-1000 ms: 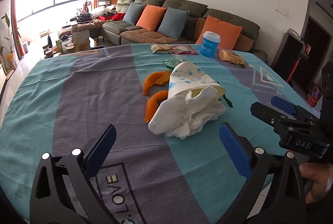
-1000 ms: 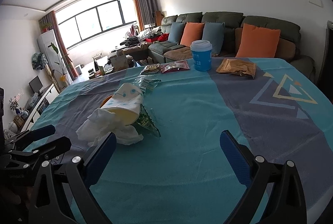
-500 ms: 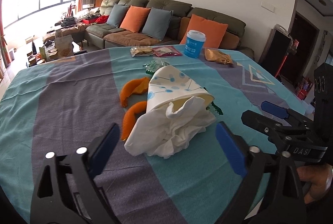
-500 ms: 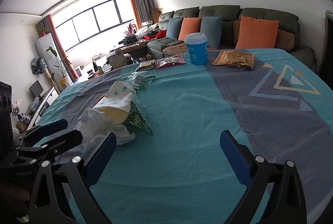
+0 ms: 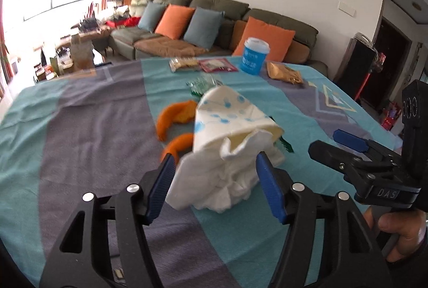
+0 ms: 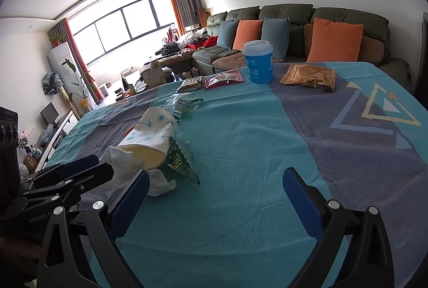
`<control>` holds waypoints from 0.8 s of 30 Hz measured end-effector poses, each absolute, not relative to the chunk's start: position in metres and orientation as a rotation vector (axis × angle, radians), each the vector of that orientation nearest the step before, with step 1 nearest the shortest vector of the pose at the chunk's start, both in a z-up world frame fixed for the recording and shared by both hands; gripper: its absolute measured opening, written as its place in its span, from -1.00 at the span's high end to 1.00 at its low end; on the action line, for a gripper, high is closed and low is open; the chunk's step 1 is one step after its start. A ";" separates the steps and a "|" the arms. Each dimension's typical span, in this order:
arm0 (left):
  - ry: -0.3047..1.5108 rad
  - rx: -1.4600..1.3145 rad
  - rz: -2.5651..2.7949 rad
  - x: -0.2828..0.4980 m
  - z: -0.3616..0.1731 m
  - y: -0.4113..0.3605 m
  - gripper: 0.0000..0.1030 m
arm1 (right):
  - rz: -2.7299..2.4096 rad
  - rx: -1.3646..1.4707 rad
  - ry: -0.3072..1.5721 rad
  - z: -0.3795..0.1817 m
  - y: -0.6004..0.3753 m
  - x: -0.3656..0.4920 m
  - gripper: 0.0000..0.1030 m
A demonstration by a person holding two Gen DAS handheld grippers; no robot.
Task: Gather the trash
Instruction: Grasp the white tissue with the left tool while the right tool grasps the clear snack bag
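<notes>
A bench draped in a soft woven cloth of teal and grey-purple bands fills both views. Near its middle lies a white paper cup printed with pale blue dots, tipped on its side, its cream-coloured mouth facing the cameras. Crumpled white tissue spills from that mouth in soft folds onto the cloth.

The left hand-held gripper has black plastic arms and ribbed blue pads. Its fingers are partly spread, one on either side of the tissue wad, very close to it; whether they touch it cannot be told.

Behind the cup, two curved pieces of orange peel rest on the cloth. A crinkled green and clear plastic wrapper lies beside the cup, partly tucked under it, and a second glossy clear wrapper lies just beyond it.

The right hand-held gripper is spread wide over bare teal cloth, gripping nothing, just to the right of the cup.

Along the far edge of the bench stand a blue cylindrical cup with a white lid, a flat tan snack packet, a red packet and a clear packet of biscuits.

Beyond it sits a dark green padded sofa with orange and blue-grey cushions.
</notes>
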State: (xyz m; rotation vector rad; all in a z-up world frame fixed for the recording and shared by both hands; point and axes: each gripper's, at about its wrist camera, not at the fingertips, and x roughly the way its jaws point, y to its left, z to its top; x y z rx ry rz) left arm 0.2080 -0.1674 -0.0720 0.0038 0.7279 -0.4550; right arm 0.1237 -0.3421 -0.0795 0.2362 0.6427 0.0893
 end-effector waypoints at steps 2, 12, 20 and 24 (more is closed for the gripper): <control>0.743 0.001 -0.455 0.212 -0.074 -0.167 -0.23 | 0.091 0.237 0.647 -0.080 -0.342 0.125 -0.87; 0.784 0.034 -0.471 0.226 -0.086 -0.179 -0.10 | 0.093 0.238 0.655 -0.082 -0.342 0.126 -0.87; 0.812 0.039 -0.471 0.230 -0.092 -0.182 0.80 | 0.099 0.237 0.662 -0.083 -0.340 0.126 -0.87; 0.817 0.044 -0.484 0.227 -0.093 -0.184 0.92 | 0.097 0.238 0.662 -0.084 -0.341 0.127 -0.87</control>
